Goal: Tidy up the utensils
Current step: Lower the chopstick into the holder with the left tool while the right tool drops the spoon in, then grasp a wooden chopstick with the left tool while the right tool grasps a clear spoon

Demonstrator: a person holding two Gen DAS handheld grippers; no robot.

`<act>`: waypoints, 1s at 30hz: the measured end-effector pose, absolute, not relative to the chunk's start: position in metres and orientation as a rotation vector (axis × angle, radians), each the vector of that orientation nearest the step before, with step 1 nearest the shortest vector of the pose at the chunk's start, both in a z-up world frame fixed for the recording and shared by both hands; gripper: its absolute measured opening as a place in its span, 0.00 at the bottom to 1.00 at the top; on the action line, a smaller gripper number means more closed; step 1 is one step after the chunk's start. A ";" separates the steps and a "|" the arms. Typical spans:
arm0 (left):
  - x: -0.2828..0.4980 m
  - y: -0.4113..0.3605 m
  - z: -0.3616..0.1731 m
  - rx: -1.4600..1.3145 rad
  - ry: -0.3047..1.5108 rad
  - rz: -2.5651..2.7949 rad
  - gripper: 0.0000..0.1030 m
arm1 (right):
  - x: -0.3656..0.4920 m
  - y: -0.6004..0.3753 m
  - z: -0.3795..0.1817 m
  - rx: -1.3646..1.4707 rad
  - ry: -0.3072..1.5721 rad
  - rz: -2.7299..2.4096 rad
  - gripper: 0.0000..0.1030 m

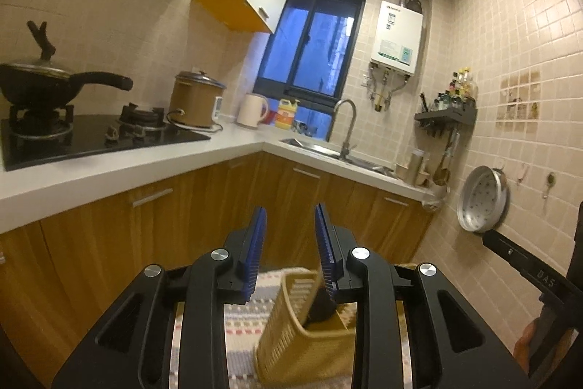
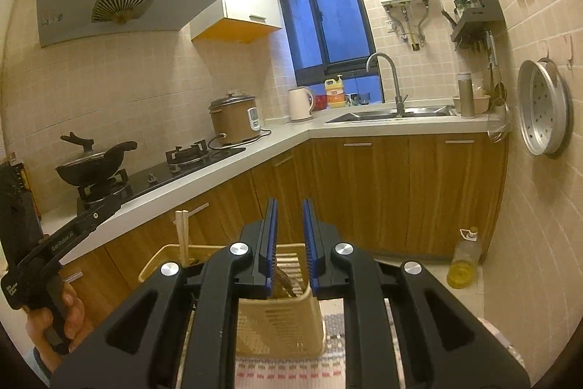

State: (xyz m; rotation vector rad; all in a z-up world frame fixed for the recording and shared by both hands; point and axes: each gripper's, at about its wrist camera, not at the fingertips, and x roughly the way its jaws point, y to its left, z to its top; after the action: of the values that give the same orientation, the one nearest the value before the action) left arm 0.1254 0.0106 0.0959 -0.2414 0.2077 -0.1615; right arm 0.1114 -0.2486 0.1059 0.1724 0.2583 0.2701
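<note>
Below both grippers, a yellow basket (image 2: 280,323) sits on a woven mat (image 2: 291,372), already holding chopsticks (image 2: 183,236) and a dark utensil (image 1: 322,307), probably so everything stands upright in one holder. Left gripper (image 1: 291,243) is partly spread with nothing between its pads. Right gripper (image 2: 289,236) shows a narrow gap, also empty, likely because both are clear of the basket.
</note>
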 end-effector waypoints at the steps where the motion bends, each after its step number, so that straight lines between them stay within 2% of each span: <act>1: 0.120 0.011 0.096 -0.237 0.221 -0.166 0.28 | 0.105 -0.250 0.106 0.168 0.266 0.267 0.15; 3: 0.108 0.011 0.095 -0.224 0.264 -0.166 0.45 | 0.090 -0.255 0.102 0.165 0.290 0.268 0.27; 4: 0.101 0.012 0.092 -0.225 0.293 -0.172 0.47 | 0.084 -0.257 0.099 0.166 0.302 0.268 0.29; 8: 0.080 0.014 0.062 -0.242 0.523 -0.249 0.49 | 0.063 -0.263 0.076 0.169 0.413 0.277 0.30; 12: 0.068 0.011 0.019 -0.237 0.754 -0.308 0.49 | 0.055 -0.257 0.047 0.176 0.608 0.301 0.30; 17: 0.052 -0.007 -0.037 -0.174 1.019 -0.400 0.46 | 0.047 -0.230 0.016 0.144 0.812 0.380 0.30; 21: 0.031 -0.027 -0.055 -0.071 1.066 -0.409 0.37 | 0.042 -0.202 -0.002 0.061 0.921 0.388 0.30; 25: 0.016 -0.045 -0.060 -0.037 1.065 -0.416 0.33 | 0.037 -0.182 -0.018 0.001 1.012 0.402 0.30; 26: 0.014 -0.046 -0.061 -0.036 1.065 -0.420 0.28 | 0.034 -0.182 -0.022 0.003 1.027 0.410 0.30; 30: 0.016 -0.055 -0.066 -0.014 1.083 -0.388 0.26 | 0.032 -0.183 -0.032 0.064 1.100 0.458 0.30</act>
State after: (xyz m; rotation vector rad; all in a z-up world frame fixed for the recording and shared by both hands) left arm 0.0160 -0.0547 -0.0663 -0.0144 1.0833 -0.3879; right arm 0.0320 -0.1832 -0.0319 0.0637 1.1000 0.4584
